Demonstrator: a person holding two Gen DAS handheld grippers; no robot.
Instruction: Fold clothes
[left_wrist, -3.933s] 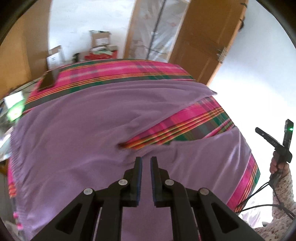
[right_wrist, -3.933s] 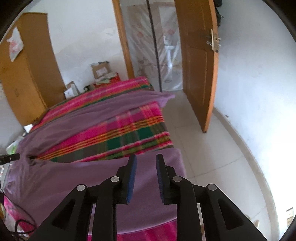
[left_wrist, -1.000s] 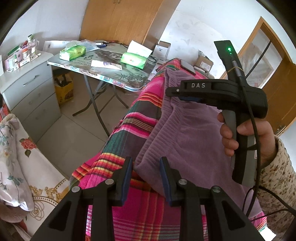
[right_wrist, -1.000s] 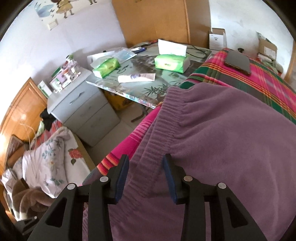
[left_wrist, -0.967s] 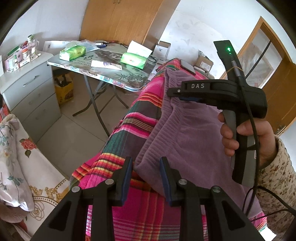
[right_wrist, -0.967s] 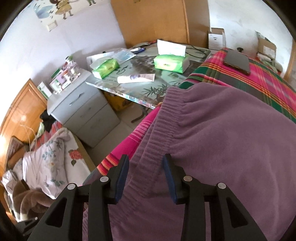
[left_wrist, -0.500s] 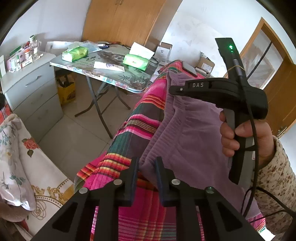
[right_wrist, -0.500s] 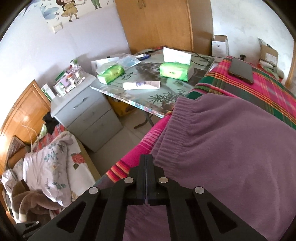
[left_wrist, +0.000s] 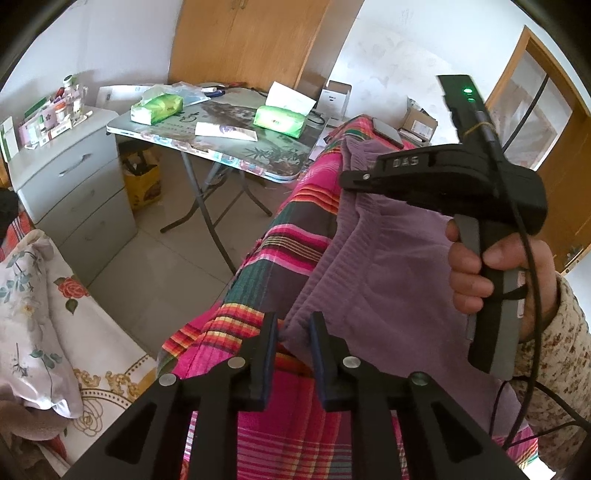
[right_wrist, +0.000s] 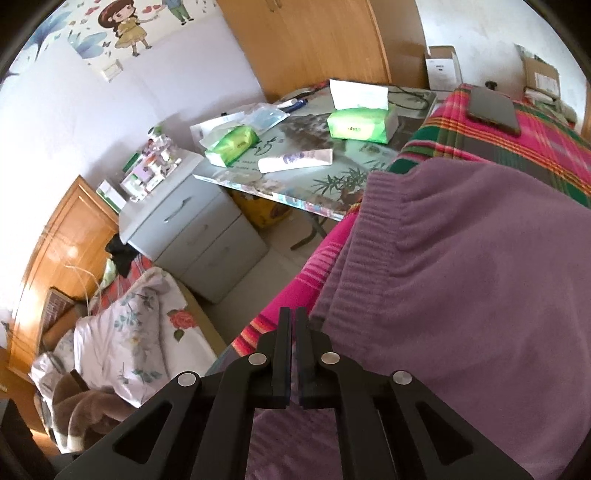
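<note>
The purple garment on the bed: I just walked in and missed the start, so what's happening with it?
A person is folding it with a handheld gripper in each hand. The purple garment lies on a plaid blanket. The left gripper is pinching the ribbed hem at its near corner. The right gripper, held in a hand, is shut on the same hem farther along. Both ends look gripped and somewhat raised, ready to be carried over.

"DAS" embossed on side of right hand-held gripper (left_wrist: 354, 180); other packaging print too small to read.

Garment (left_wrist: 388, 280) on bed (left_wrist: 280, 236); folding table (left_wrist: 221, 136) left of bed, drawer cabinet (left_wrist: 74, 184) further left.
</note>
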